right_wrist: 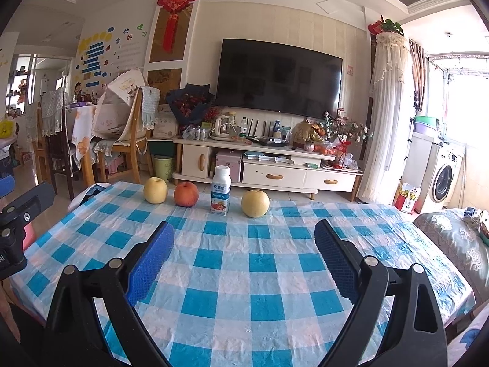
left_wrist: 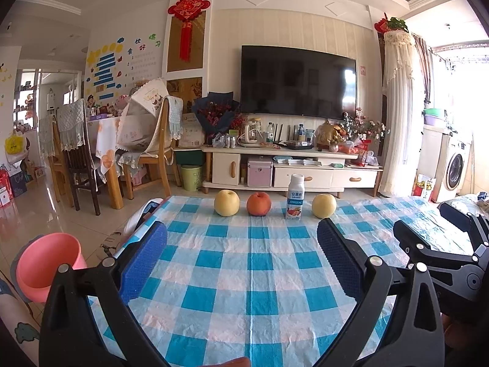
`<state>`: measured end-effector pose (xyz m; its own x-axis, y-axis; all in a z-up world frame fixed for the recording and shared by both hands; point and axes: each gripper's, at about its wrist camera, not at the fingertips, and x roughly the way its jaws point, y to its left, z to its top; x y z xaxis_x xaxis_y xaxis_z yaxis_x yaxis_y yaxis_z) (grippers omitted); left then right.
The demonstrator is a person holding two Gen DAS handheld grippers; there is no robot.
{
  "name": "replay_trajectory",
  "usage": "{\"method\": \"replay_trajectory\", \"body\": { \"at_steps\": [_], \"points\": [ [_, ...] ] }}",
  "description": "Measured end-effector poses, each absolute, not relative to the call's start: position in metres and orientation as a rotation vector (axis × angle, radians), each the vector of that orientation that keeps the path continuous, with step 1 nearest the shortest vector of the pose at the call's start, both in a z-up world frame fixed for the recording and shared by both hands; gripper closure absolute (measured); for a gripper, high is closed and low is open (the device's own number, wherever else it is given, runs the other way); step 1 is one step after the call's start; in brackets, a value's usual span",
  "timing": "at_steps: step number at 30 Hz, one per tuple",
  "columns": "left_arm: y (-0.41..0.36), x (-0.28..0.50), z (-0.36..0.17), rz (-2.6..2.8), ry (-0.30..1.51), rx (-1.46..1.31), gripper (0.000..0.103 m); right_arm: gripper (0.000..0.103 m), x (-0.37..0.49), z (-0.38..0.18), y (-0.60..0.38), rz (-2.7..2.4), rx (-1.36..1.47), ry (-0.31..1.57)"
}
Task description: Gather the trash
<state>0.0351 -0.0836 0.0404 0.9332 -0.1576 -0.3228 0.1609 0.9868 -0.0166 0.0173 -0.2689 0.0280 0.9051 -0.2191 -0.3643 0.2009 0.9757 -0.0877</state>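
Both our jaws wide, empty: left gripper (left_wrist: 241, 253), right gripper (right_wrist: 244, 250). 3 fruits + 1 yogurt bottle (right_wrist: 220, 194) lined at desk (right_wrist: 262, 278) far edge. Mid-desk open. 1 pink bin (left_wrist: 49, 264) off left edge.

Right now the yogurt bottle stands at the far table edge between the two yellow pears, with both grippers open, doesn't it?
Not quite: in the left wrist view the yogurt bottle stands between the red apple and a yellow pear. The rest holds.

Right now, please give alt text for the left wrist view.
Open left tool over a blue checked tablecloth; at its far edge stand a yellow apple, red apple, drink bottle and yellow pear. Pink bin lower left.
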Motion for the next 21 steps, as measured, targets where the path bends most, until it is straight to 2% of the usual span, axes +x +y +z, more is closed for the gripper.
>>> {"method": "replay_trajectory", "body": {
  "at_steps": [21],
  "points": [
    [-0.093, 0.068, 0.004, -0.141, 0.408, 0.021, 0.004, 0.01, 0.03, 0.024, -0.276, -0.162, -0.049, 0.404]
  ]
}}
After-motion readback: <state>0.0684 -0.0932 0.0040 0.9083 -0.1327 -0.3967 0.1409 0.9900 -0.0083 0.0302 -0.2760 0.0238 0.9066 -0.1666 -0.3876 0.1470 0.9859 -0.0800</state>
